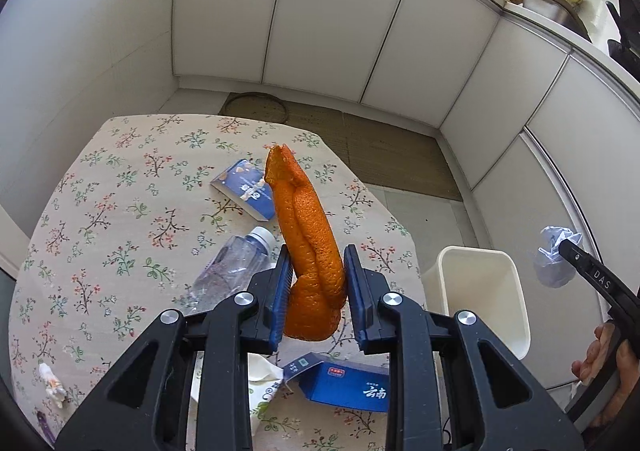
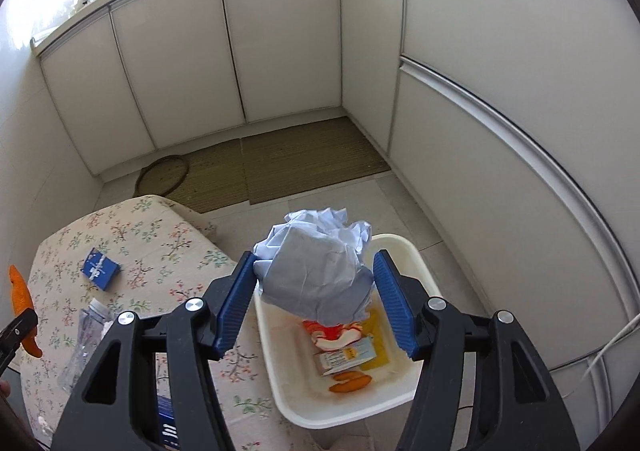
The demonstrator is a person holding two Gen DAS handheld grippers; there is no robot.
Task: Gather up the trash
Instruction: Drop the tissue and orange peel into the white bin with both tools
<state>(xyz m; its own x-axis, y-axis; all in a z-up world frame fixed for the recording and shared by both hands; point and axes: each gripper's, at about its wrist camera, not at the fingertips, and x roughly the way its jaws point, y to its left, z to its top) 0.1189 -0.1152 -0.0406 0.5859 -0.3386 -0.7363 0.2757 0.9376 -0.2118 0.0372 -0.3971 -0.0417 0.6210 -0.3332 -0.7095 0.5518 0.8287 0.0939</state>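
Both hands carry trash: orange peel in the left, a paper wad over the bin in the right.

The left gripper (image 1: 314,283) has its jaws drawn narrow on the lower part of a long curl of orange peel (image 1: 308,235), held up above the worktop (image 1: 120,187). Peel is light, limp and a little slick on its inner face, so a hold low on the thick folded part looks safest. The right gripper (image 2: 316,303) has its jaws wide about a crumpled paper wad (image 2: 316,267); the left pad touches it, the right seems just clear, right above the white bin (image 2: 404,251) on the floor. Paper is near weightless and springy. A plastic bottle (image 1: 232,263) and blue cartons (image 1: 248,191) lie on the worktop, all light, the bottle smooth and apt to roll.
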